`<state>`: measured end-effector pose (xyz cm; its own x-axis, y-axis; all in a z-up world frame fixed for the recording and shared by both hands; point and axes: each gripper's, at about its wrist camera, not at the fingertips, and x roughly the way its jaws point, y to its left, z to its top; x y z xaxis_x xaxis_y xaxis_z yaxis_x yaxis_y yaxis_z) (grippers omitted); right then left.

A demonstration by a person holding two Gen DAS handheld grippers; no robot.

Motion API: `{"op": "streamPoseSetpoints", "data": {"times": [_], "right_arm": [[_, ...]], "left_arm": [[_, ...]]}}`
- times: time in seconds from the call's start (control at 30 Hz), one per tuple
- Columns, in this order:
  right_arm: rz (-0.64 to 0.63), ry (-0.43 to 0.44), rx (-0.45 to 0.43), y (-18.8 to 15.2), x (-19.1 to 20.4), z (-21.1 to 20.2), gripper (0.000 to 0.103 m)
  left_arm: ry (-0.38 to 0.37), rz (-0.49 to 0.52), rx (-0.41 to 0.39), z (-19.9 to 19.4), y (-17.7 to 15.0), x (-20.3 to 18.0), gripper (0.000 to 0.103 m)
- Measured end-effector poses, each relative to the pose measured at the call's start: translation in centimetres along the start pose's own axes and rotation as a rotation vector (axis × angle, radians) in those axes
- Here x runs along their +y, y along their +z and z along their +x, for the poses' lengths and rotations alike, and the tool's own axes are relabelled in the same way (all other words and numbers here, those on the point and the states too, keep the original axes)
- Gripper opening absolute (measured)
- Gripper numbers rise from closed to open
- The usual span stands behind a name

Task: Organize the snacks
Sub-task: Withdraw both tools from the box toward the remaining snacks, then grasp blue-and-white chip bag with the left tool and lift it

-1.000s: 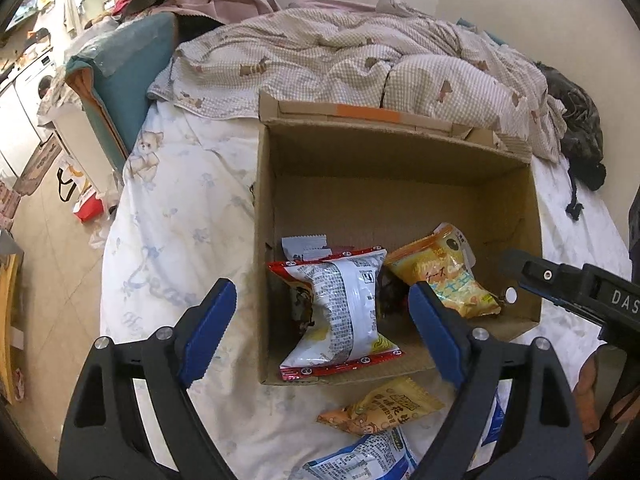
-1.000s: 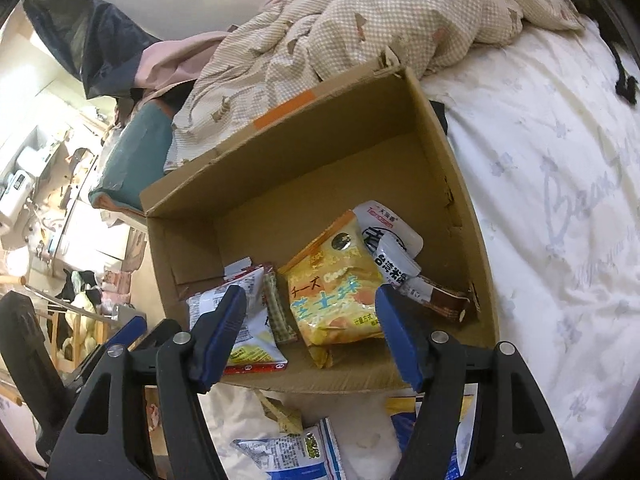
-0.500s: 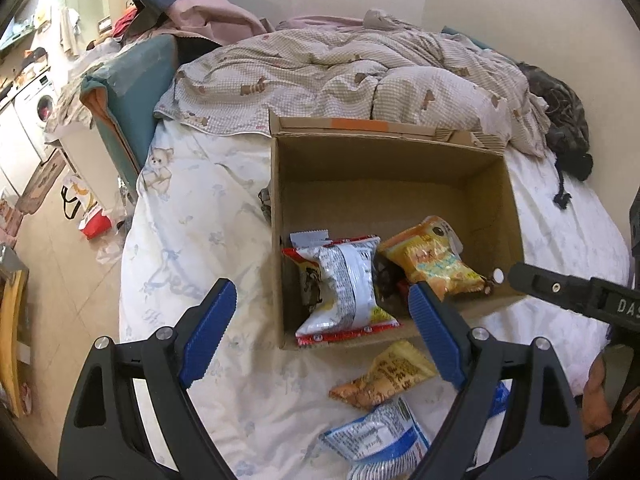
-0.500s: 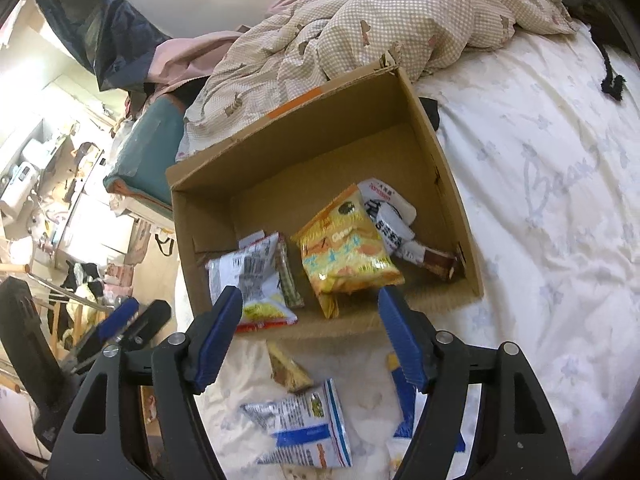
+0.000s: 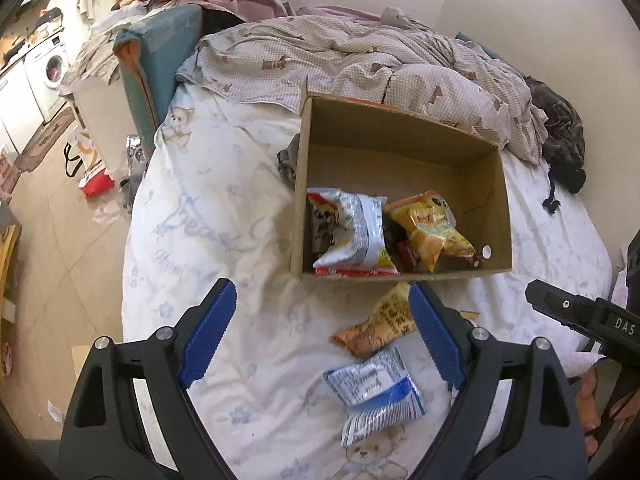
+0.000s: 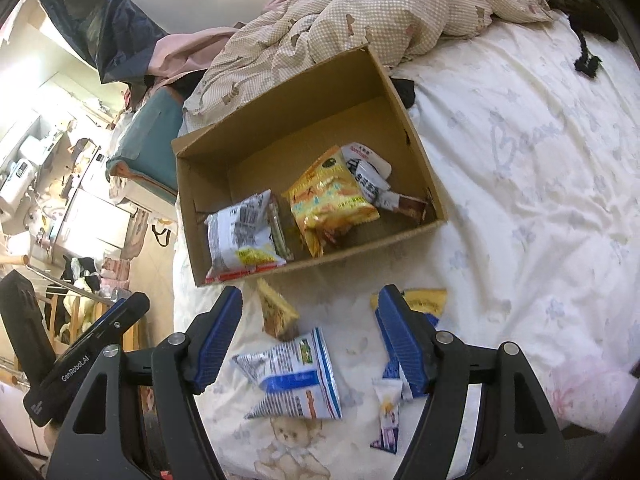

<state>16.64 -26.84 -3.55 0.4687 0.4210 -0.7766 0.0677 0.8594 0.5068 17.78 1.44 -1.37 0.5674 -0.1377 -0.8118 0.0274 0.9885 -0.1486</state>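
An open cardboard box sits on the bed and holds a silver-and-red snack bag, a yellow snack bag and a white packet. In front of the box lie an orange pouch, a blue-and-white bag and a small sachet. My left gripper hovers open over the sheet, empty. My right gripper hangs open above the loose packs, nothing between its pads.
A checked quilt is bunched behind the box. The bed's left edge drops to a tiled floor with bags and clutter. A teal cushion stands at the bed's far left. Dark clothing lies at the right.
Both grippers have pulled back from the box toward the near edge of the bed. The box looks smaller, and the loose packs in front of it have come into view.
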Motion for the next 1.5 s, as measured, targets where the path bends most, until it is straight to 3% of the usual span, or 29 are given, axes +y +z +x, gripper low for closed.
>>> {"op": "streamPoseSetpoints", "data": {"times": [0.17,0.27,0.37,0.4,0.47,0.57,0.7,0.93,1.1,1.3,1.37,1.43,1.47,1.5], "right_arm": [[0.027,-0.011,0.005,-1.2,-0.8,-0.7,0.073],[0.038,-0.022,0.015,-1.9,-1.3,-0.8,0.073],[0.031,-0.03,0.027,-2.5,-1.4,-0.9,0.074],[0.03,-0.033,0.031,-2.7,-1.6,-1.0,0.076],[0.045,-0.029,0.036,-3.2,-2.1,-1.1,0.089],[0.061,-0.042,0.049,-3.7,-3.1,-1.3,0.09],[0.104,-0.059,0.067,-3.9,-4.5,-1.2,0.09],[0.171,-0.064,0.082,-3.7,-5.8,-1.0,0.09],[0.18,-0.069,0.085,-3.7,-6.0,-0.8,0.09],[0.193,-0.083,0.09,-3.5,-6.6,-0.5,0.09],[0.2,-0.087,0.097,-3.4,-6.8,-0.2,0.09],[0.203,-0.087,0.105,-3.4,-6.8,0.1,0.09],[0.203,-0.087,0.108,-3.3,-6.8,0.2,0.09],[0.202,-0.086,0.109,-3.3,-6.7,0.3,0.09]], "left_arm": [[0.034,-0.022,-0.006,-0.9,-1.4,0.5,0.087],[0.035,-0.039,0.007,-1.0,-2.3,0.7,0.096],[0.032,-0.046,0.022,-1.1,-3.1,0.7,0.096],[0.033,-0.047,0.028,-1.1,-3.4,0.7,0.096],[0.037,-0.056,0.037,-1.1,-3.9,0.8,0.096],[0.03,-0.093,0.061,-0.7,-4.4,1.2,0.096],[0.044,-0.099,0.131,0.9,-5.2,1.0,0.096],[-0.052,-0.107,0.356,6.3,-8.0,-1.5,0.096],[-0.055,-0.101,0.453,10.3,-9.0,-3.3,0.096],[-0.066,-0.115,0.515,13.0,-10.0,-4.1,0.096],[-0.072,-0.089,0.539,13.3,-10.5,-4.5,0.089],[-0.079,-0.087,0.543,13.3,-10.8,-4.3,0.077],[-0.092,-0.088,0.543,13.1,-10.8,-4.2,0.065],[-0.1,-0.086,0.545,12.9,-10.8,-4.2,0.061]]}}
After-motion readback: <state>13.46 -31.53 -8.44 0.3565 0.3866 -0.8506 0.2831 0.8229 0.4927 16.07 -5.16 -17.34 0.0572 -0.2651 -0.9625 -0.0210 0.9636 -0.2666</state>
